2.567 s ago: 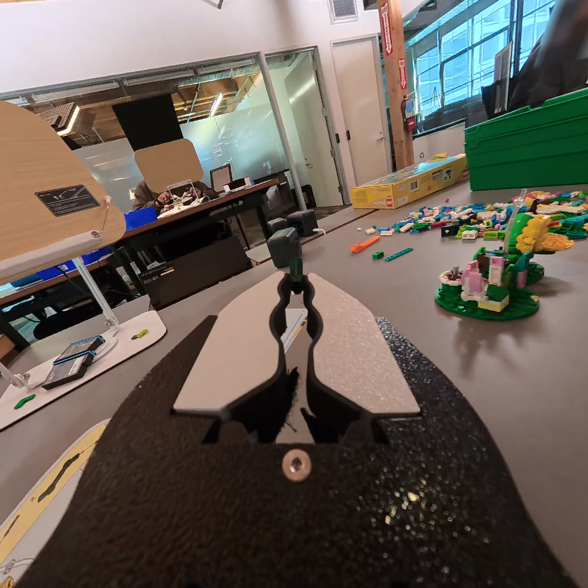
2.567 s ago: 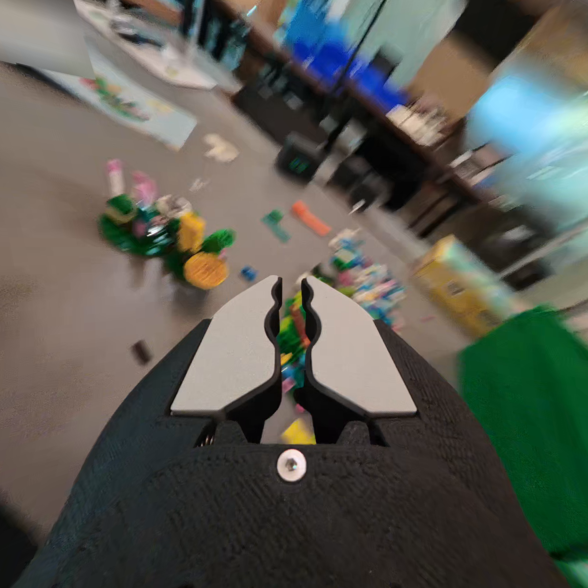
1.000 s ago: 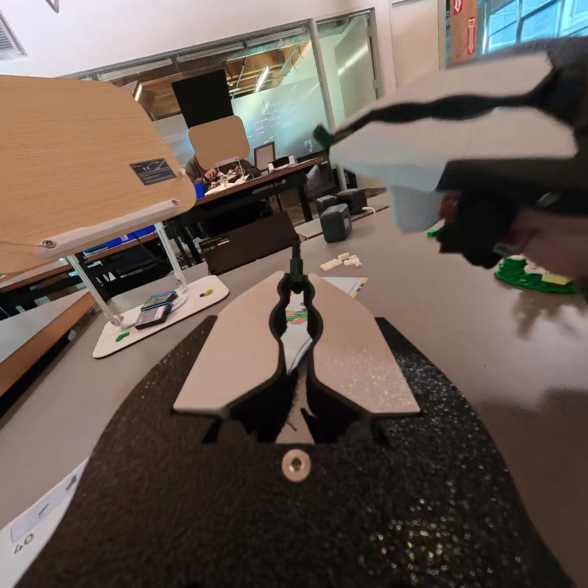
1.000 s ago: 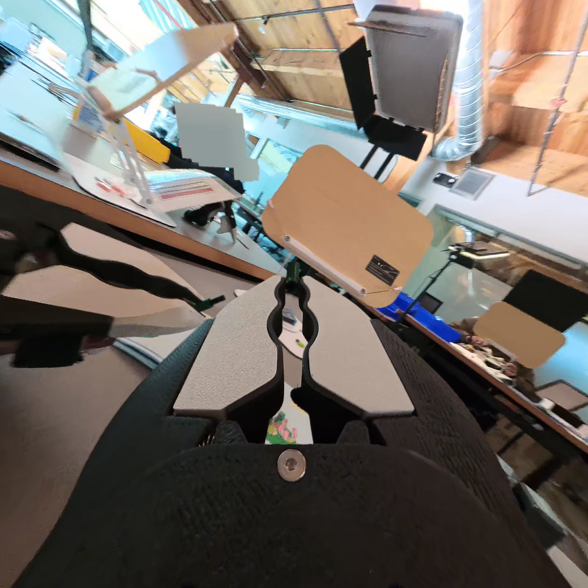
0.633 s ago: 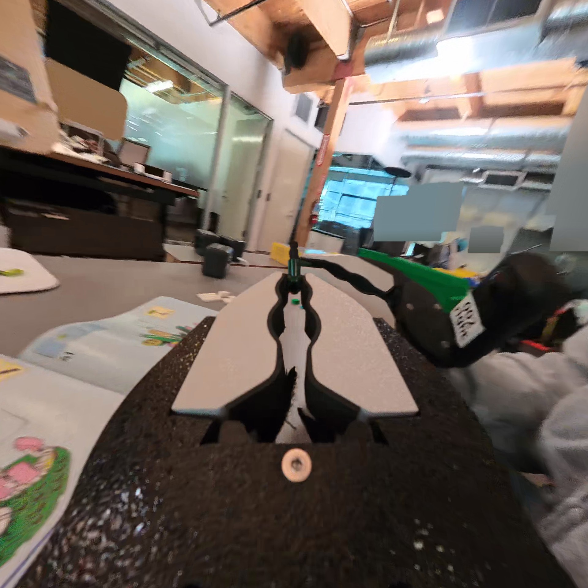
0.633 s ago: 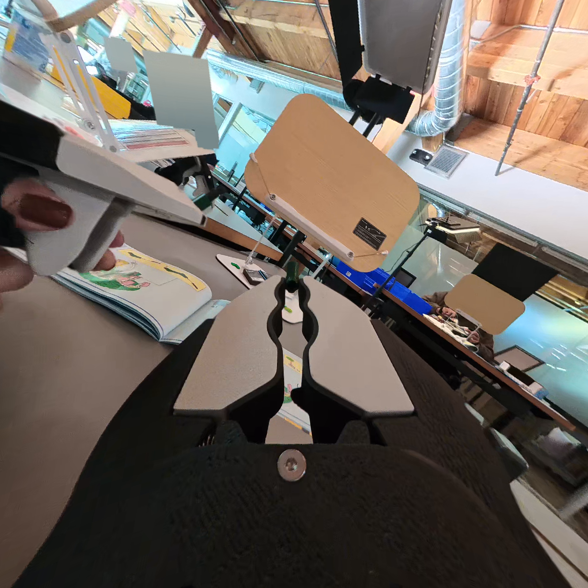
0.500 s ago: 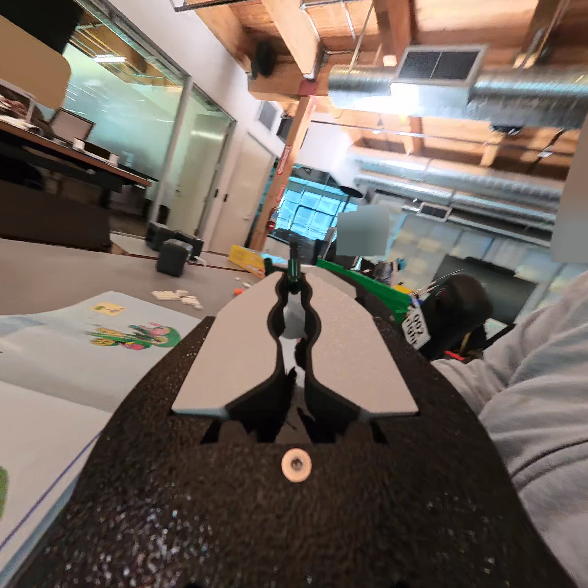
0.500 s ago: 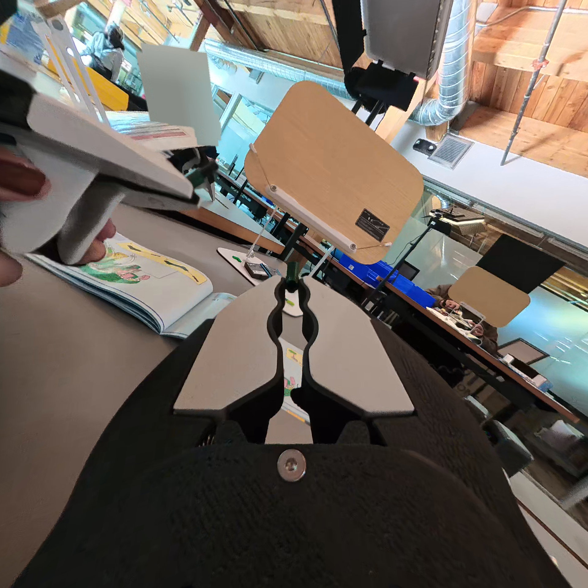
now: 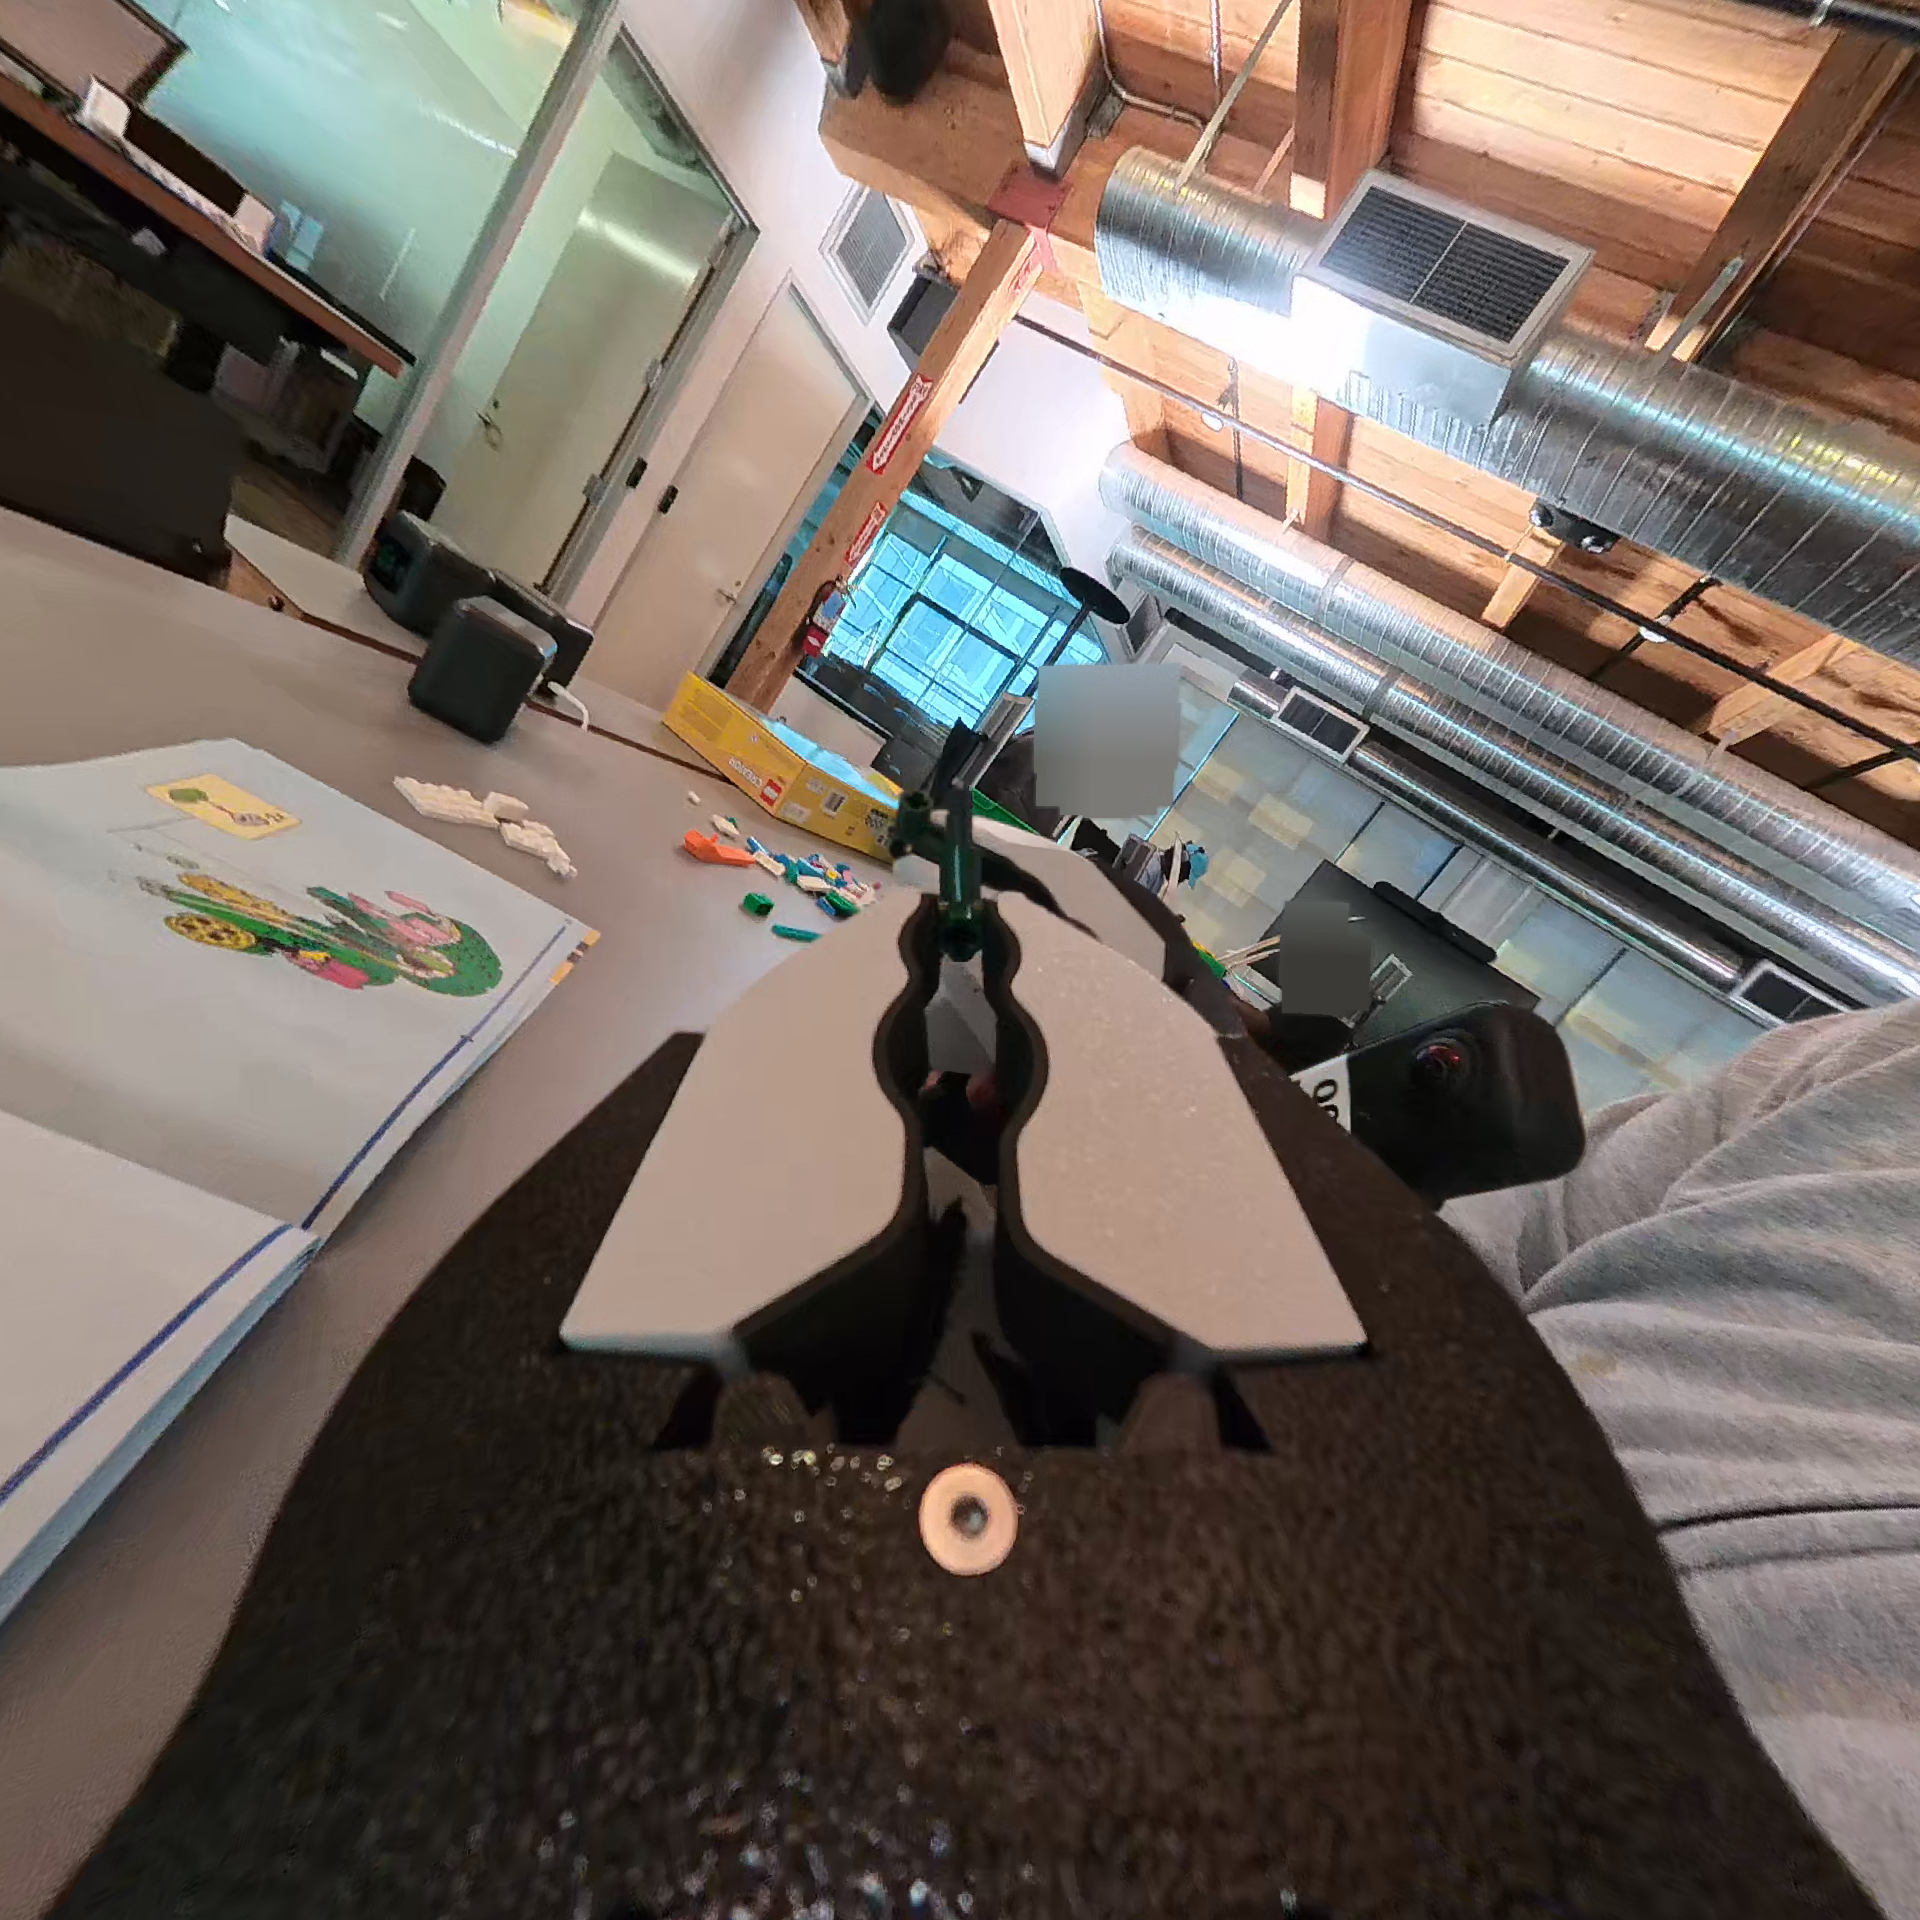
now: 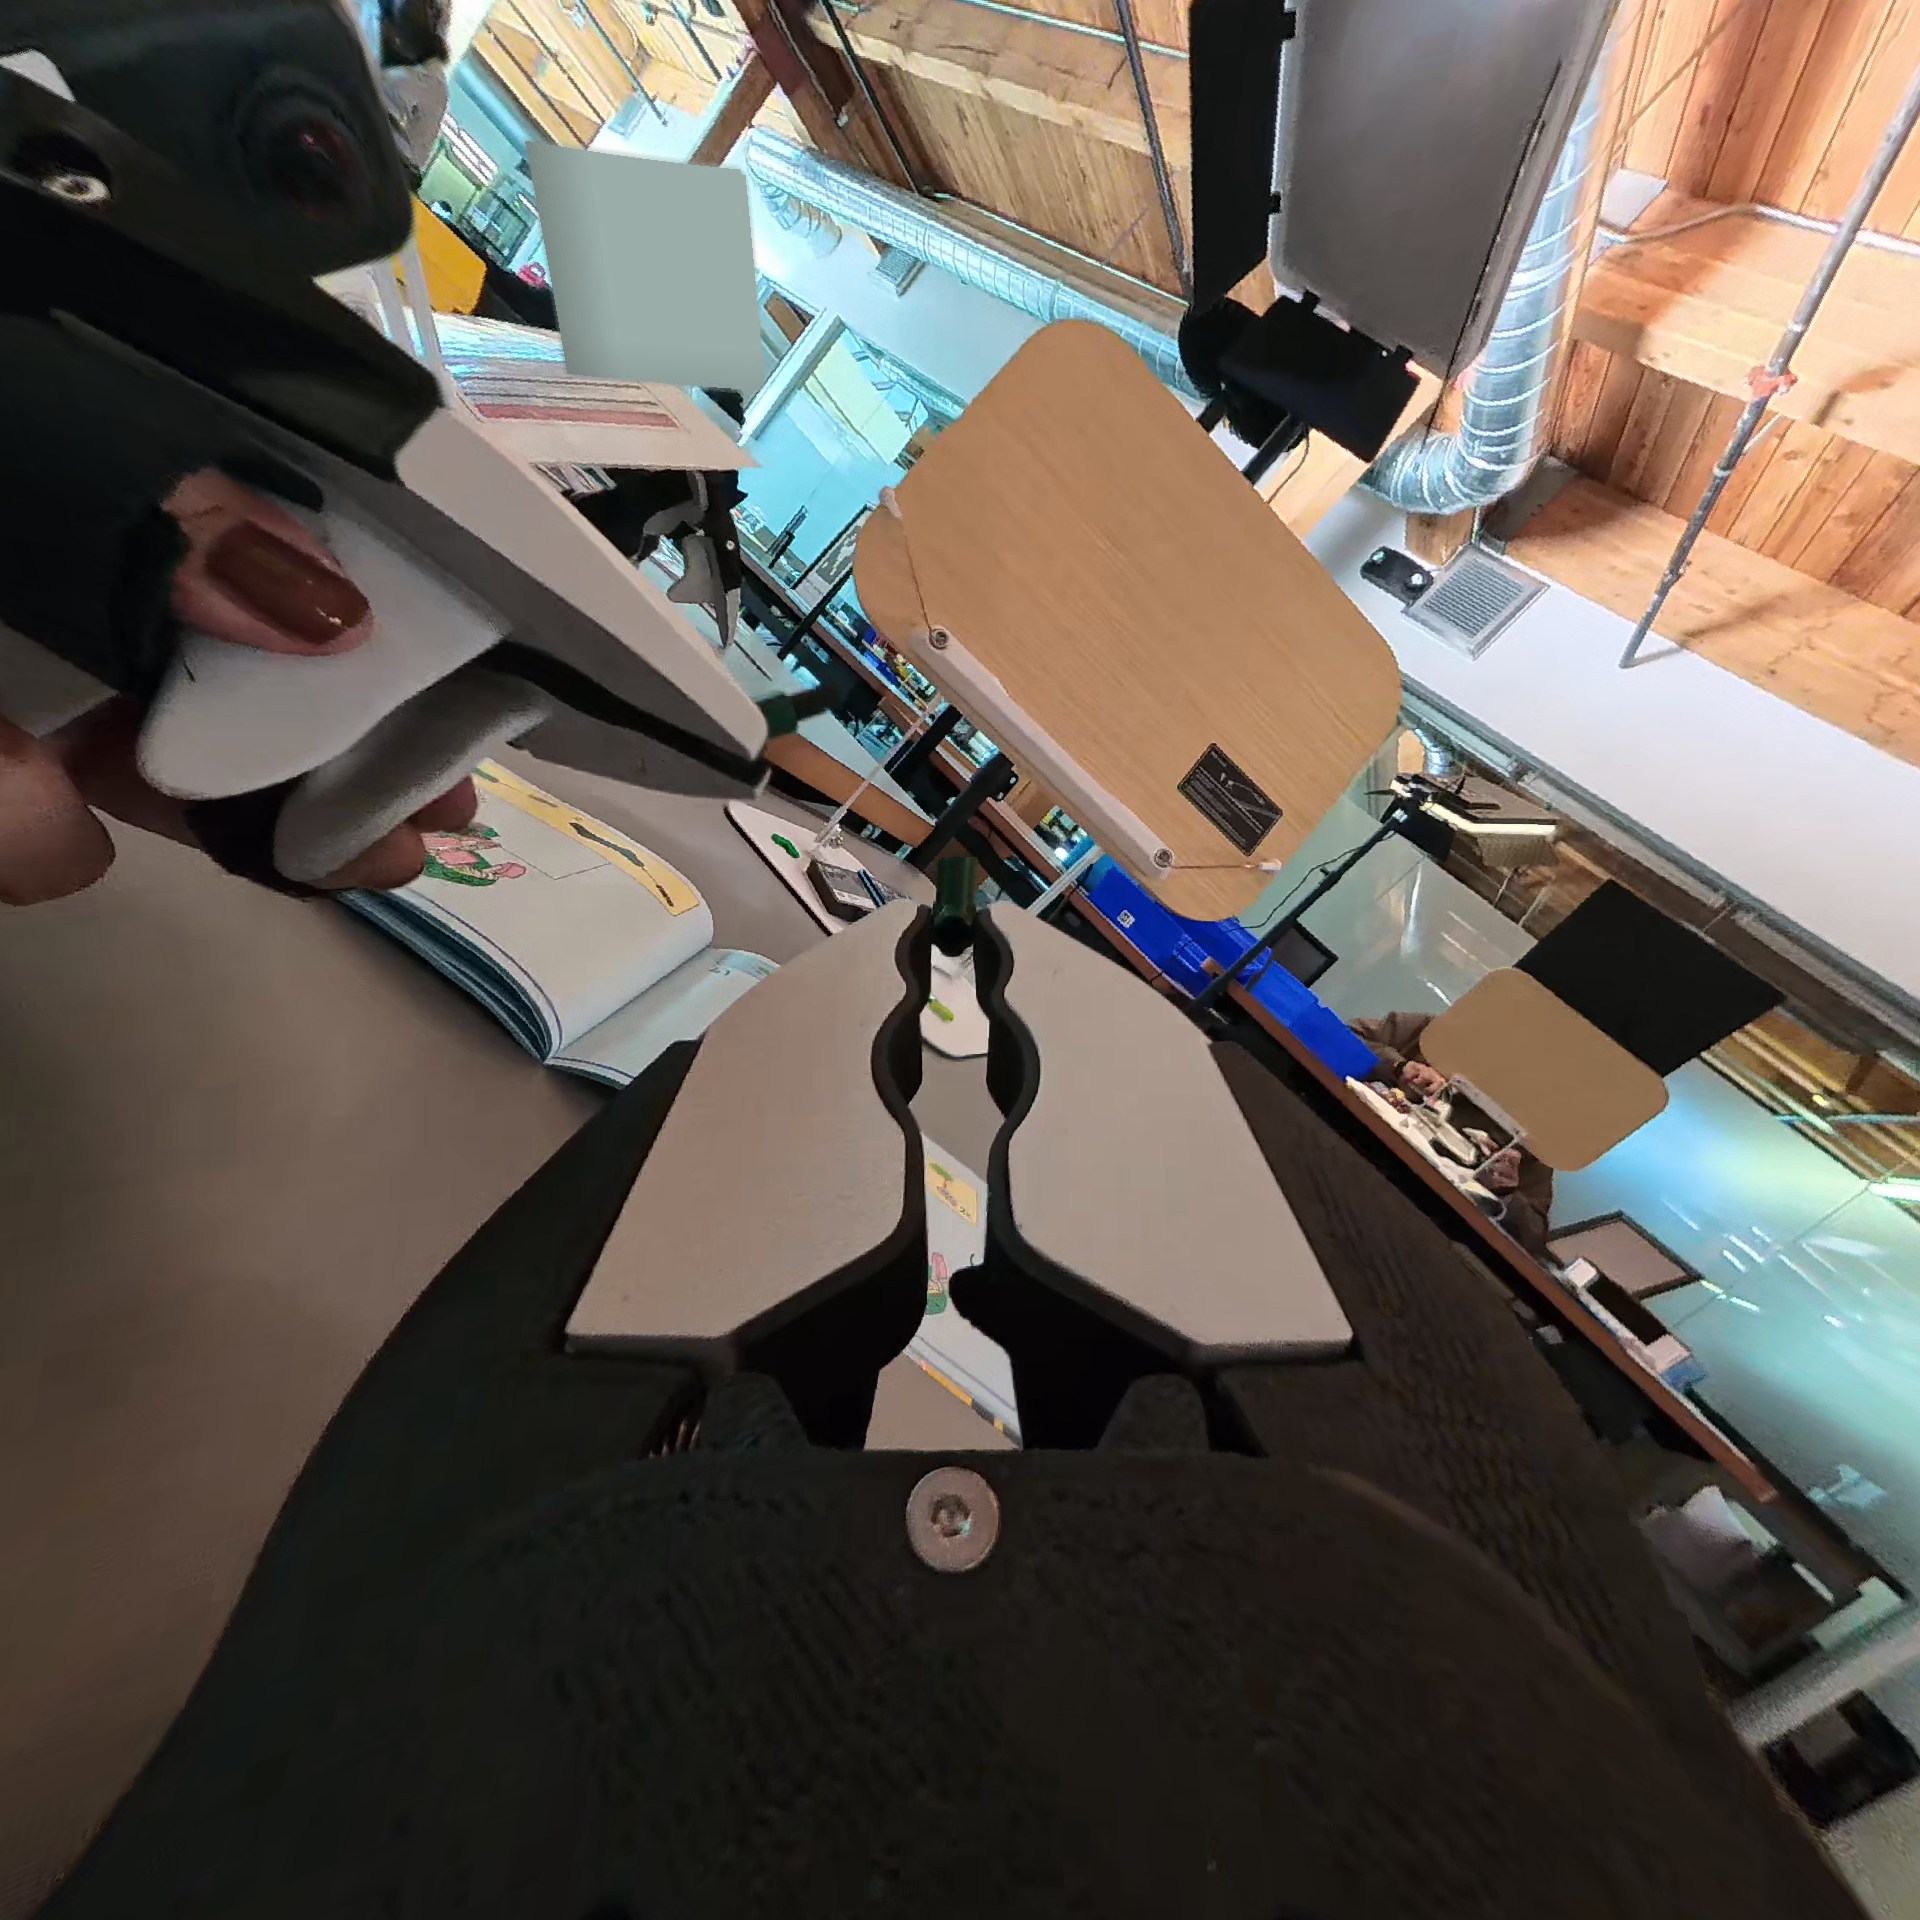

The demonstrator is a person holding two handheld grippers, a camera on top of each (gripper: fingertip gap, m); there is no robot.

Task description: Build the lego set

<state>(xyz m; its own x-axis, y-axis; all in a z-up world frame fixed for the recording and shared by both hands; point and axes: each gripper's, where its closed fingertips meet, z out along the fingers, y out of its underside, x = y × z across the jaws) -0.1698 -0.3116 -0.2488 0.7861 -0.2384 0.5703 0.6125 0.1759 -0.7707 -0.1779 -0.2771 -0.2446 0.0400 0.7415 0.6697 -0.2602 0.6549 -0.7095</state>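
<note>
Both my jaws pinch dark green stems, left stem (image 9: 954, 873) & right stem (image 10: 954, 896), held up over the counter (image 9: 156, 644); I'd line them up end-to-end w/ slow, steady push

Matt grey table (image 9: 156, 665); glossy paper booklet (image 9: 260, 966); wood-grain stand board (image 10: 1122, 623); rough black body on the left gripper (image 9: 957, 914), fingers (image 9: 790, 1132) seemingly matt plastic.

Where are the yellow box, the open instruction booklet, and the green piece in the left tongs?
yellow box (image 9: 774, 767), left wrist view, on its top face.
instruction booklet (image 9: 260, 997), left wrist view, on the open right page.
green piece (image 9: 954, 862), left wrist view, on the thin stem above the left tongs' tips.
</note>
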